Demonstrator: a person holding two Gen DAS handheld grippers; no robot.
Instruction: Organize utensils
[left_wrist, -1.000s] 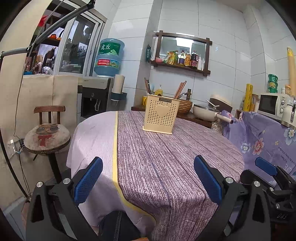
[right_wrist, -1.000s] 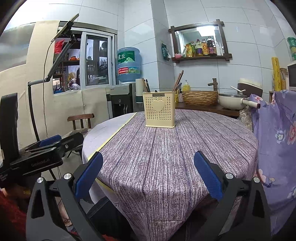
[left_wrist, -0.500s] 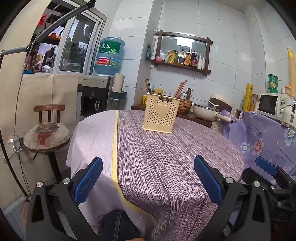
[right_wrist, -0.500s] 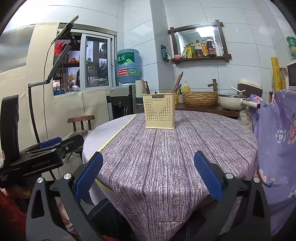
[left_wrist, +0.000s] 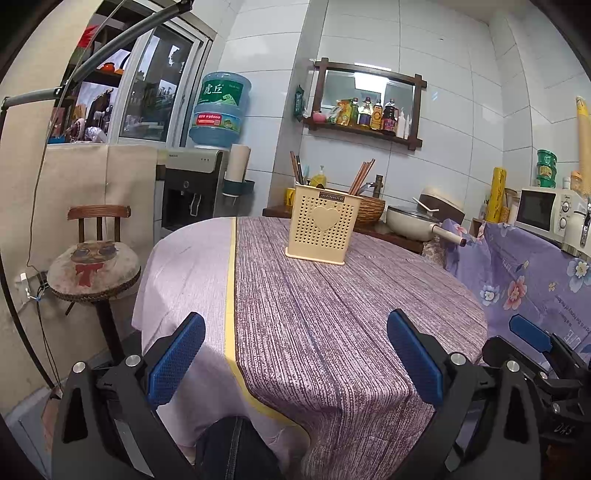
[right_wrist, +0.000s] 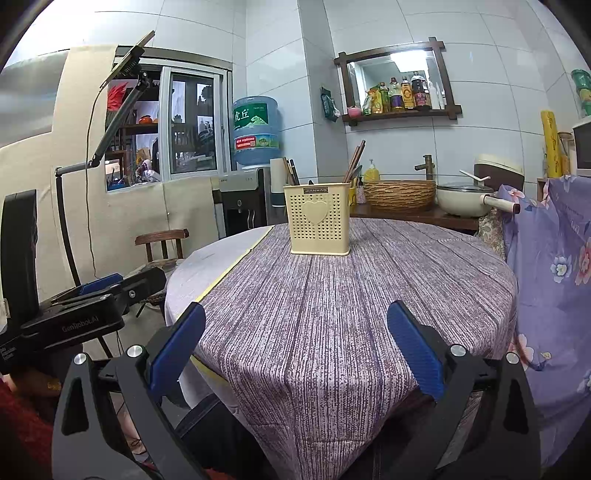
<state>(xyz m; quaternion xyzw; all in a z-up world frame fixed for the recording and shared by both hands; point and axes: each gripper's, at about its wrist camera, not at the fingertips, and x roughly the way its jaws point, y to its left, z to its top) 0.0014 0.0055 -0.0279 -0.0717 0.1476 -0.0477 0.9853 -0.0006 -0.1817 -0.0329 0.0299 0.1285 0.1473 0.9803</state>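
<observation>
A cream perforated utensil holder (left_wrist: 322, 230) with a heart on its front stands upright at the far side of the round table (left_wrist: 332, 314); it also shows in the right wrist view (right_wrist: 317, 223). Utensil tips stick up from it, chopsticks among them (right_wrist: 354, 160). My left gripper (left_wrist: 295, 354) is open and empty, held over the table's near edge. My right gripper (right_wrist: 295, 350) is open and empty too, at the near edge, to the right of the left one. No loose utensil shows on the cloth.
A stool with a cat cushion (left_wrist: 94, 266) stands left of the table. A water dispenser (left_wrist: 192, 192) is behind it. A counter at the back holds a wicker basket (right_wrist: 399, 194) and a pan (right_wrist: 467, 199). A floral cloth (left_wrist: 535, 273) covers furniture on the right.
Both views have dipped a little, so the holder sits slightly higher in frame. Both grippers stay open and empty.
</observation>
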